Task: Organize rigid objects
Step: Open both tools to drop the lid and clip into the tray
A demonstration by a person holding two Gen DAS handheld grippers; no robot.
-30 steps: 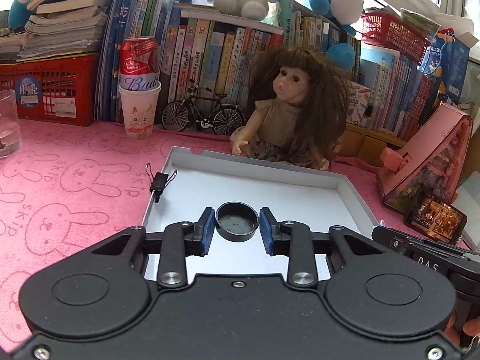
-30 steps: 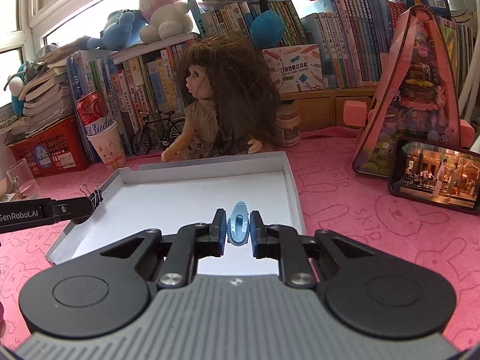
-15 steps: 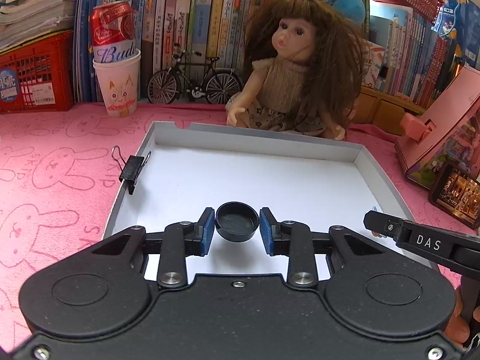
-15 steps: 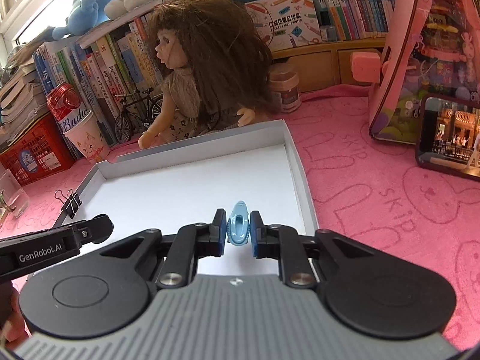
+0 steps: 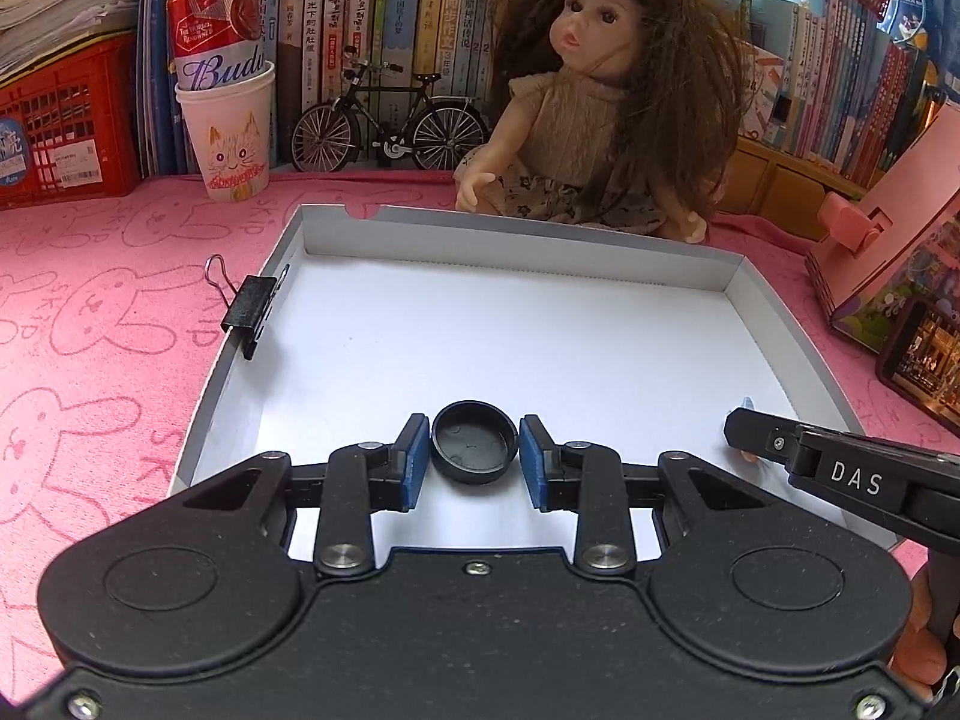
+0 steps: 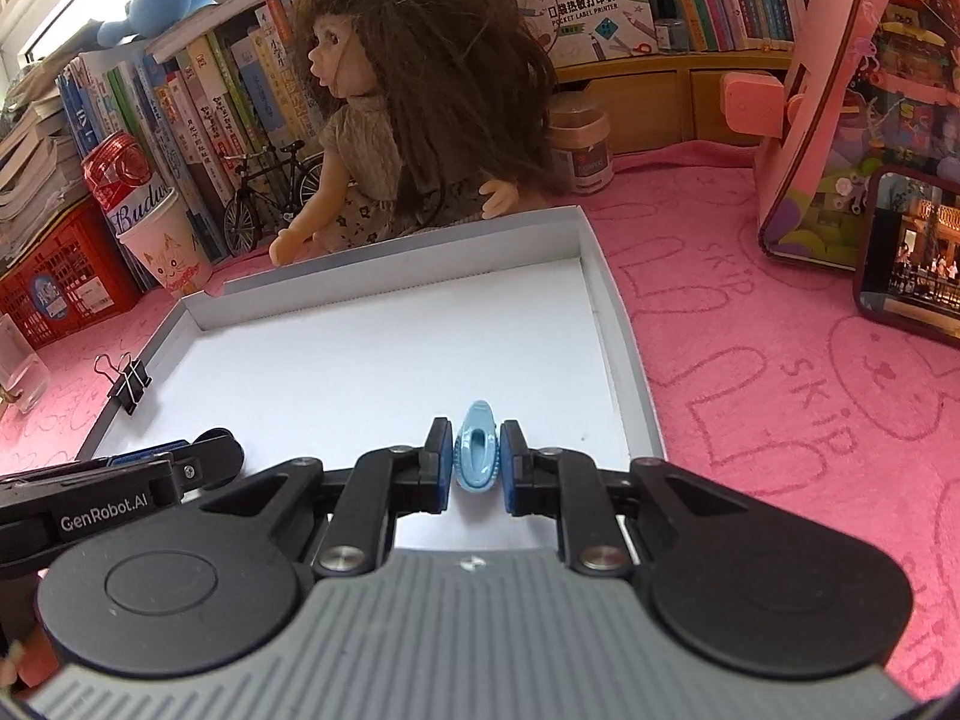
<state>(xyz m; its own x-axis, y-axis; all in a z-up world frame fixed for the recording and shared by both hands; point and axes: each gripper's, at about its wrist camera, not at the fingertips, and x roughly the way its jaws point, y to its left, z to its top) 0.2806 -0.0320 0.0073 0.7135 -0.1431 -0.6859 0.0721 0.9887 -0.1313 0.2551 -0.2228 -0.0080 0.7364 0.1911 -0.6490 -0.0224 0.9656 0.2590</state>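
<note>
I am seeing the near edge of the white tray (image 5: 774, 324) hidden under both gripper bodies, so I cannot tell where its front wall runs, and whether either held thing is touching the tray floor is hard to make out. My left gripper (image 5: 474, 461) is clamping a round black cap (image 5: 474, 441) between its blue pads, over the near middle of the tray; the cap is lying flat with its hollow side facing up, and being round it is showing no long axis. My right gripper (image 6: 476, 459) is pinching a small light-blue clip (image 6: 477, 453) tight between its pads, over the near right part of the tray close to the right wall; the clip's long axis is running straight away from the camera along the fingers, its narrower rounded tip pointing toward the doll (image 6: 408, 102) seated behind the tray's far wall, and its rear end is disappearing between the pads. In the left view the right gripper's finger is reaching in from the right edge, mostly cut off, with only a sliver of blue showing beyond it. A black binder clip (image 5: 249, 307) is sitting clipped on the tray's left wall.
</note>
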